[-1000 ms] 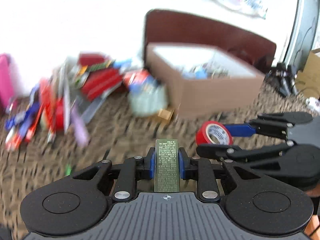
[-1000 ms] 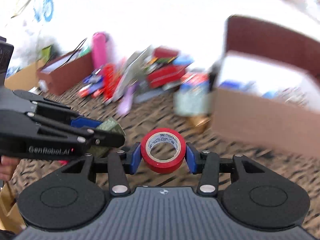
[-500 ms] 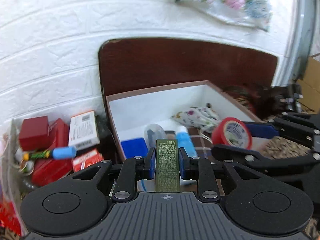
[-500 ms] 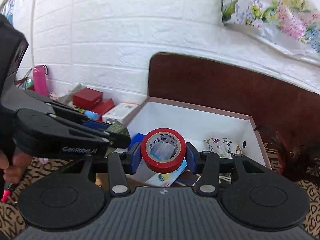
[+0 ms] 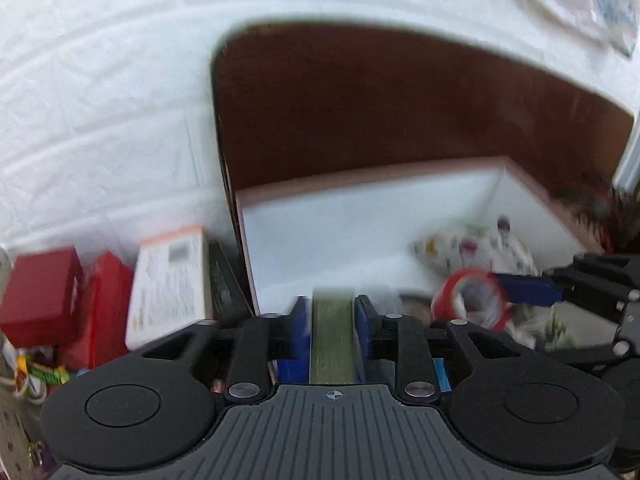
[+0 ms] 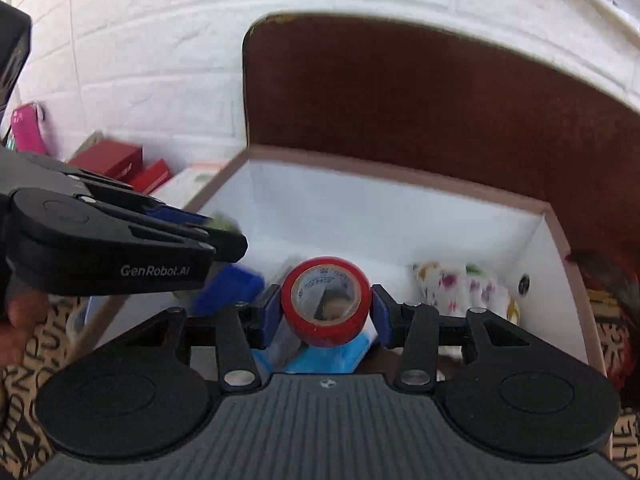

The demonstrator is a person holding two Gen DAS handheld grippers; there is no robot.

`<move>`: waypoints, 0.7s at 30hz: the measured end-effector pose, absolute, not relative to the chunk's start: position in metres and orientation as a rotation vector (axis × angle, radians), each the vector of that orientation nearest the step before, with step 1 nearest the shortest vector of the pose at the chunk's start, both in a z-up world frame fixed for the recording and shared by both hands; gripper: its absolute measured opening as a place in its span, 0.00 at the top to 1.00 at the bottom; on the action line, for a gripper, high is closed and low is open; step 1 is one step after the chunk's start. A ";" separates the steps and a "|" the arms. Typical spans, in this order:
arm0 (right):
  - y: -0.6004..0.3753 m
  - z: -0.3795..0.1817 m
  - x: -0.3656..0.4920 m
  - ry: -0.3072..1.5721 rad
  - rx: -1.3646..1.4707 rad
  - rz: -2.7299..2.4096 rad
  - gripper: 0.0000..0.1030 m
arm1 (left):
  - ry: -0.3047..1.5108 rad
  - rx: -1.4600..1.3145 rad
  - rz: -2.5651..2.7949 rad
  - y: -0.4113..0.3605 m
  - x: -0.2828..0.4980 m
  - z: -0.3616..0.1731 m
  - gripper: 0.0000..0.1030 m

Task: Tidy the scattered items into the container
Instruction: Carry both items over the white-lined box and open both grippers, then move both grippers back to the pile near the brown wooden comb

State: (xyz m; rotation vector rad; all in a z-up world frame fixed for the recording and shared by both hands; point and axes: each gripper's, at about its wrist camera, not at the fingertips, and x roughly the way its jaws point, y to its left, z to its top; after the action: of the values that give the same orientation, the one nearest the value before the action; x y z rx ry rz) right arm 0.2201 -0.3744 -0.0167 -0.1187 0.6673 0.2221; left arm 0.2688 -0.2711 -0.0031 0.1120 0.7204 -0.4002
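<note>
Open box [image 6: 400, 220] stood against the wall [image 6: 140, 40], its raised lid [image 6: 420, 100] leaning back behind it. Left of the box, small cartons [image 5: 68, 296] sat stacked along the wall. Both tongs hung over the box: left tongs [image 5: 332, 320] with a flat packet [image 5: 332, 340] between them, right tongs [image 6: 326, 308] beside, a tape roll [image 6: 325, 300] between them. Patterned cloth [image 6: 460, 284] lay in the box's far right corner.

Patterned floor [image 6: 24, 360] bears box [image 6: 400, 176], red cartons [image 5: 40, 292].
</note>
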 end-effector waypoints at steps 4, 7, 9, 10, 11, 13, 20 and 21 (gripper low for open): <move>-0.375 -0.004 0.208 0.575 -0.176 0.159 0.21 | 0.616 0.126 -0.366 -0.267 0.256 0.013 0.02; -0.380 -0.001 0.200 0.572 -0.167 0.153 0.18 | 0.634 0.142 -0.415 -0.267 0.249 0.015 0.02; -0.381 0.000 0.194 0.570 -0.172 0.150 0.11 | 0.673 0.114 -0.437 -0.264 0.246 0.014 0.02; -0.381 0.000 0.191 0.571 -0.177 0.151 0.10 | 0.694 0.098 -0.445 -0.263 0.245 0.012 0.02; -0.380 0.000 0.188 0.576 -0.183 0.151 0.09 | 0.712 0.086 -0.447 -0.261 0.243 0.010 0.02; -0.377 -0.001 0.183 0.590 -0.193 0.151 0.08 | 0.735 0.075 -0.448 -0.259 0.237 0.008 0.02; -0.361 0.010 0.148 0.589 -0.232 0.157 0.04 | 0.721 0.059 -0.453 -0.242 0.200 0.018 0.01; -0.358 0.014 0.141 0.578 -0.233 0.160 0.04 | 0.715 0.050 -0.456 -0.237 0.193 0.021 0.01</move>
State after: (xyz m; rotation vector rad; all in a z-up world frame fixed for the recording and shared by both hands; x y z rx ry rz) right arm 0.1407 -0.3576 0.0140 -0.2327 0.5782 0.1604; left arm 0.1925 -0.2372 0.0208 0.0499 0.7153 -0.4556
